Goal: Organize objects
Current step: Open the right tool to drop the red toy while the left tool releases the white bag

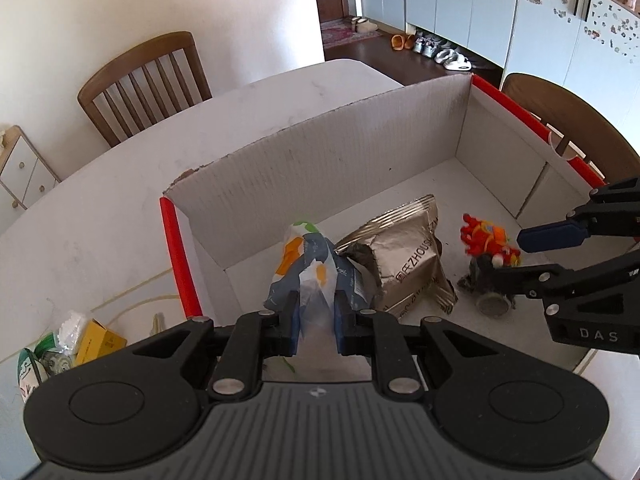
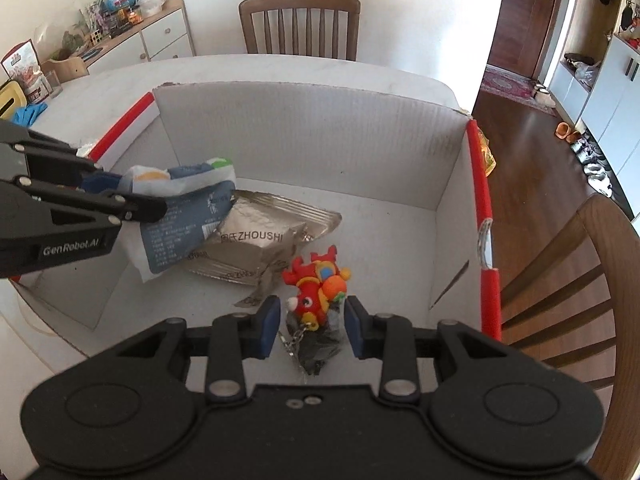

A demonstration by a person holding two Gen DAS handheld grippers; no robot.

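Over an open white corrugated cardboard box with red-taped edges (image 1: 320,160), the left gripper (image 1: 316,320) clamps its blue pads on a crinkly blue, white and orange plastic snack packet (image 1: 308,268), holding it just above the box floor, apparently to set it down beside a silver foil pouch printed with dark lettering (image 1: 404,264) already lying inside. To the right in this view, the right gripper (image 1: 516,256) reaches in at a red and orange toy figure keychain (image 1: 486,240). A few small packets and a yellow carton (image 1: 96,340) wait outside on the pale, scuffed tabletop (image 1: 120,200), probably next to be sorted; a wooden slat-back chair (image 1: 144,80) stands at the white wall, with shoes lined along pale blue cabinets beyond. From the right wrist, the toy figure (image 2: 316,284) sits between the right gripper's (image 2: 312,328) blue pads with a gap showing on either side, the jaws partly open and seemingly not pressing on it, its chain and dark tag trailing on the box floor (image 2: 380,240). The left gripper (image 2: 132,200) enters from the left with the packet (image 2: 180,216) overlapping the foil pouch (image 2: 260,240). Another chair (image 2: 300,24) faces the table, and a cluttered low sideboard (image 2: 132,36) stands by the wall.
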